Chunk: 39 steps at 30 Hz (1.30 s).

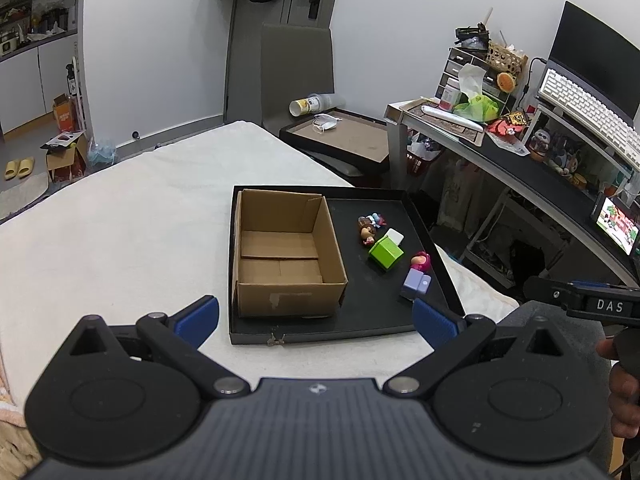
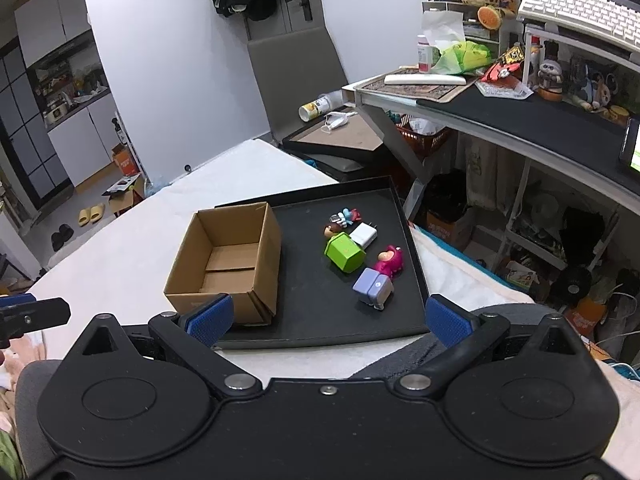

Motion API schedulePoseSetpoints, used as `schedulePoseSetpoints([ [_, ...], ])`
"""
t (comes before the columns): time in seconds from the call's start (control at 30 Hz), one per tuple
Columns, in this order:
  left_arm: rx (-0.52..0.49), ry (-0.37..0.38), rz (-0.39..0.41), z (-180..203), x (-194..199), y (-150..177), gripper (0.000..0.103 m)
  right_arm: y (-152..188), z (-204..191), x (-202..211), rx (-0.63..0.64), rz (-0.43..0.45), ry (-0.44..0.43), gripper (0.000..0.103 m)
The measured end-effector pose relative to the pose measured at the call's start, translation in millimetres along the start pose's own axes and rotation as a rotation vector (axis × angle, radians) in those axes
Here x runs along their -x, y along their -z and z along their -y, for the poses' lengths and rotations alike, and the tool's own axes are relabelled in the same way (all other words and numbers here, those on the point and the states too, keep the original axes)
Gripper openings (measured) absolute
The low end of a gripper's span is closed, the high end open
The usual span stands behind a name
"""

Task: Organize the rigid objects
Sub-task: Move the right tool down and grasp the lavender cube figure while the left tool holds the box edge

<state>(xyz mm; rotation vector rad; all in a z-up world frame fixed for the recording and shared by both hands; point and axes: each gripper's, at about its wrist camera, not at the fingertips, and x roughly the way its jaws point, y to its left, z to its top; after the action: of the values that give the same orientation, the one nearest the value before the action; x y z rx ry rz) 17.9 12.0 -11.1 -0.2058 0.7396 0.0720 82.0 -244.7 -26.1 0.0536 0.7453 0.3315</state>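
Observation:
A black tray (image 1: 384, 320) (image 2: 320, 332) lies on a white bed. An empty open cardboard box (image 1: 286, 254) (image 2: 230, 262) stands in its left half. In its right half lie a green cube (image 1: 386, 254) (image 2: 344, 252), a white block (image 1: 394, 236) (image 2: 364, 234), a pink figure (image 1: 421, 260) (image 2: 389, 261), a lilac block (image 1: 417, 283) (image 2: 374, 286) and small figures (image 1: 370, 226) (image 2: 343, 219). My left gripper (image 1: 316, 316) is open and empty at the tray's near edge. My right gripper (image 2: 328, 316) is open and empty, near the tray's front.
The white bed (image 1: 132, 220) (image 2: 120, 248) spreads to the left. A cluttered desk (image 1: 520, 152) (image 2: 520, 112) stands at the right. A grey chair (image 1: 298, 76) (image 2: 296, 76) and a second tray (image 1: 340, 136) (image 2: 340, 132) lie beyond the bed.

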Motion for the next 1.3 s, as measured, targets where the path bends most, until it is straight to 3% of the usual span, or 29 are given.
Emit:
schedulePoseSetpoints([
  [0.53,0.029,-0.006,-0.033,-11.6,-38.4,-16.5,0.102,-11.3,28.0,-34.1,-0.119,-0.011,-0.044,0.103],
  [1.3,0.110,-0.046,-0.115,-39.3,-130.6,-28.0,0.100,-26.3,48.1,-114.4,-0.184,-0.081,-0.020,0.103],
])
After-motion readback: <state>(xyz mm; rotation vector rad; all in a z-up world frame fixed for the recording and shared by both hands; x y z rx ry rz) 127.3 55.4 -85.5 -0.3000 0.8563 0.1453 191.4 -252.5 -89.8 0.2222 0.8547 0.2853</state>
